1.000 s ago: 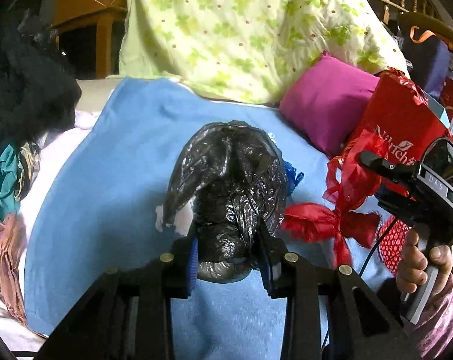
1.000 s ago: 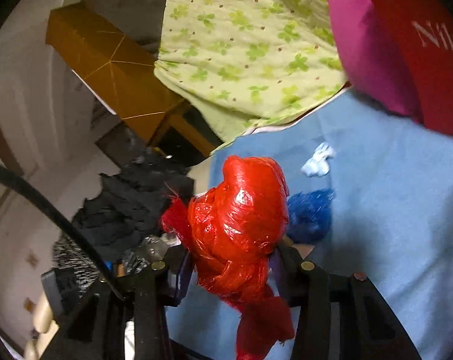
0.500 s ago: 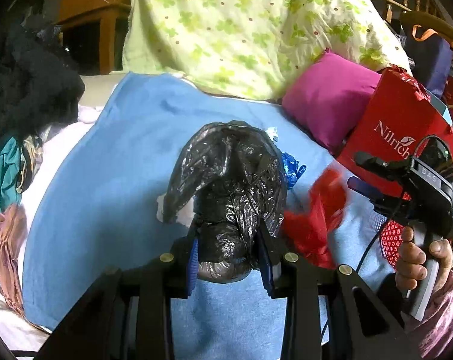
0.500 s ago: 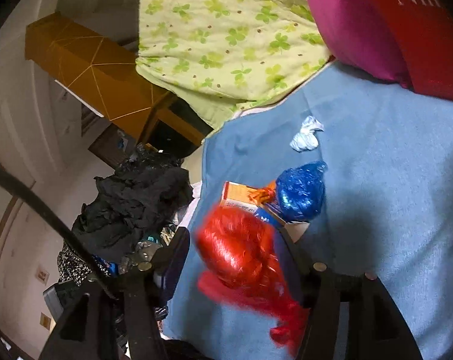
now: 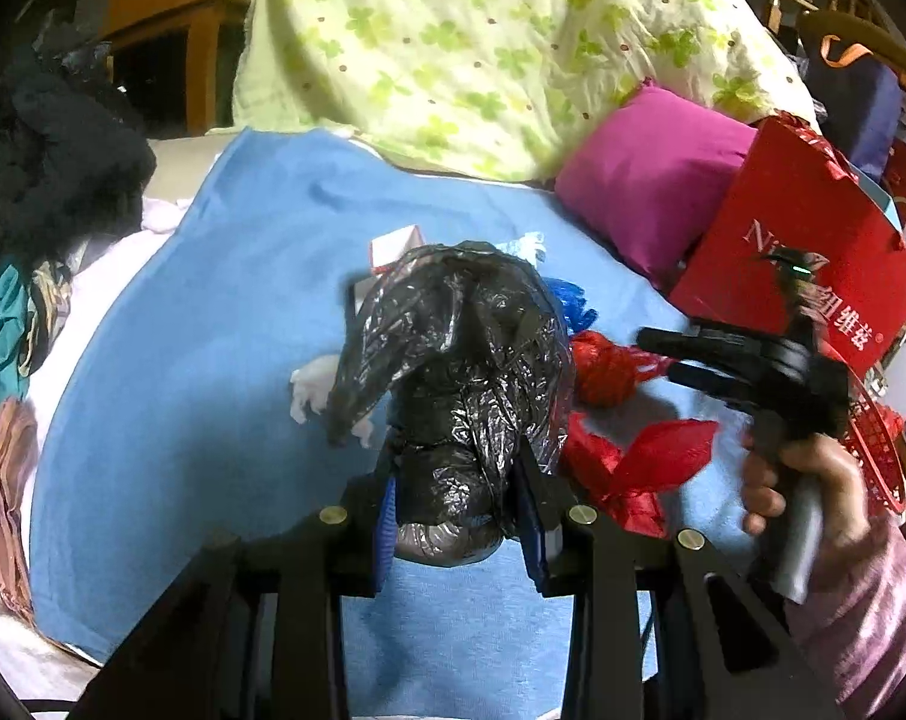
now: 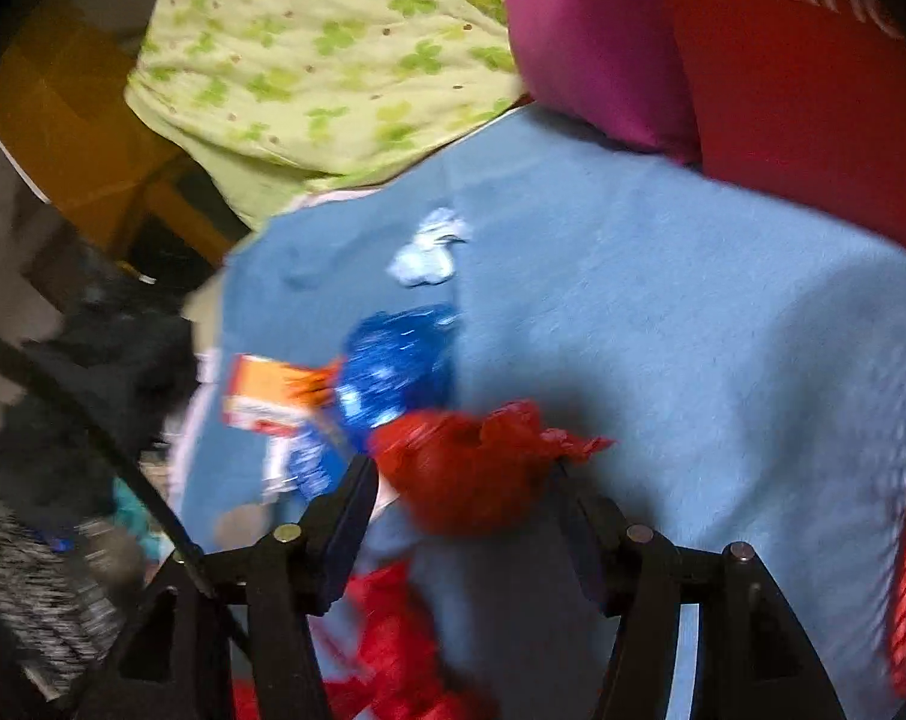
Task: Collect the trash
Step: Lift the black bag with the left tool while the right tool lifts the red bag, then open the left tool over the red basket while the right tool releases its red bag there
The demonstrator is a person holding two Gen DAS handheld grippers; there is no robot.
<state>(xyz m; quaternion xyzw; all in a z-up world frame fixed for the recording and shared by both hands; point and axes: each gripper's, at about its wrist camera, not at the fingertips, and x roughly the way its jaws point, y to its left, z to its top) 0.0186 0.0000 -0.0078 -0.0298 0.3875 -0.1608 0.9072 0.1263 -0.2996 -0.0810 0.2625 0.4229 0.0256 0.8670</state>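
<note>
Crinkled black plastic, glossy and creased, is filling the middle of the left wrist view: the black trash bag is standing bunched and upright, its twisted neck pinched between the blue-padded fingers of the left gripper, which is clamping narrowly on it; the bag's loose mouth is flopping over toward ten o'clock. At three o'clock from it the red plastic bag is lying on the blue blanket, crumpled into a knot with ragged tails spreading toward five o'clock; the right gripper is hovering over it, its jaws having just been opening, now standing apart on either side of the red bundle, which is lying between them with the pads not pressing on it; a hand is gripping that tool's handle. Beyond the red bag, at eleven o'clock in the right wrist view, a shiny blue wrapper is sitting just beside an orange and white carton; a white crumpled scrap is lying farther off at twelve o'clock; a magenta cushion and a red paper bag are leaning at two o'clock.
</note>
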